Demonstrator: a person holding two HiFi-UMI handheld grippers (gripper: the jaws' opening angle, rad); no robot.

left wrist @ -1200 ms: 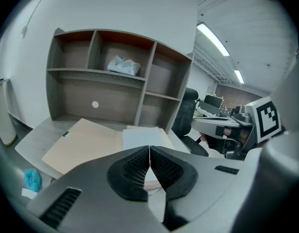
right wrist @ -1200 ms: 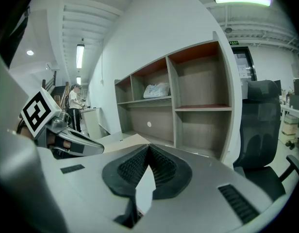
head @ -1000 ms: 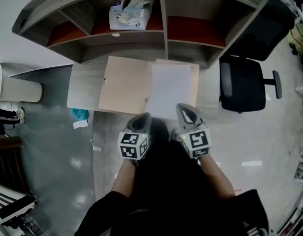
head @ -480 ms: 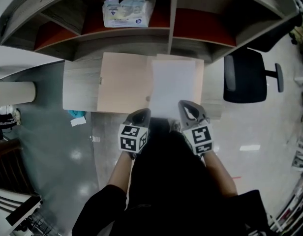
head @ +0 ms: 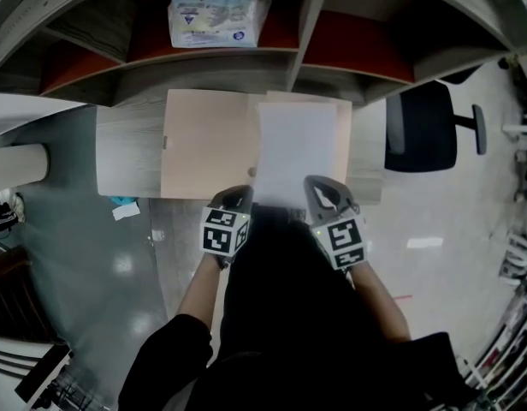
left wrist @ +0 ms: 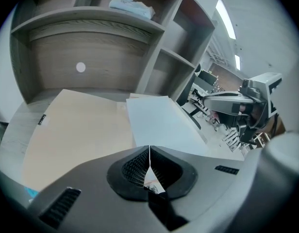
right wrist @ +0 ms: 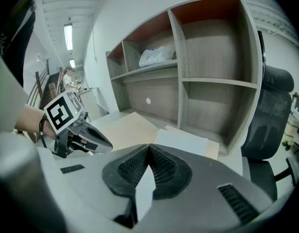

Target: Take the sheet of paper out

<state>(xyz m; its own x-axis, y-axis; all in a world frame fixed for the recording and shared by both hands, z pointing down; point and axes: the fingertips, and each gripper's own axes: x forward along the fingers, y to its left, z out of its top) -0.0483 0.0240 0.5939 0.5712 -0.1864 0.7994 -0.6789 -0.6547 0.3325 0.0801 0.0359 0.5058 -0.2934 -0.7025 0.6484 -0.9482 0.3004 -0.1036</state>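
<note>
While shut, both grippers (head: pixel 240 193) (head: pixel 314 183) near sheet (head: pixel 298 144)

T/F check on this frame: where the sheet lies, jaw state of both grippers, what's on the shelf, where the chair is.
1. The white sheet lies on the right half of the open tan folder. True.
2. Both grippers have their jaws wide apart. False: the left gripper and the right gripper both have their jaws together.
3. A tissue pack sits on the shelf above the desk. True.
4. The black office chair stands left of the desk. False: the chair is at the right in the head view.
</note>
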